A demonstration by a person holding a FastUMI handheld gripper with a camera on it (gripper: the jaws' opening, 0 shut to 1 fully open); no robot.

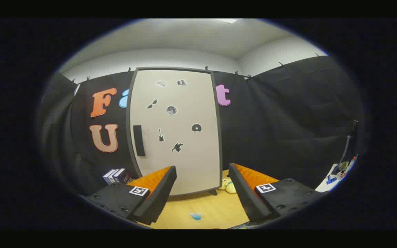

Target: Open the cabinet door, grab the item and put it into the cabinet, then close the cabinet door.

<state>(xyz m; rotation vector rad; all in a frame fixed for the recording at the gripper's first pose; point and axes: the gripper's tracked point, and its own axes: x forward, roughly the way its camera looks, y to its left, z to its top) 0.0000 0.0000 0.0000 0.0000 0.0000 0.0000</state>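
The tall pale cabinet door with small black stickers (pixel 177 131) stands shut beyond the gripper (pixel 202 191), its dark vertical bar handle (pixel 139 140) near the left edge. The item to stow is probably the small yellow plush toy (pixel 228 186) lying by the cabinet's lower right corner, just beyond the fingers. The jaws are spread wide, holding nothing. To open well, steer left and straddle the handle squarely — then pull along the door's arc. A small blue scrap (pixel 195 216) lies on the light wooden surface (pixel 215 210); dark boxes (pixel 116 175) stand left, against black cloth walls (pixel 288 120).
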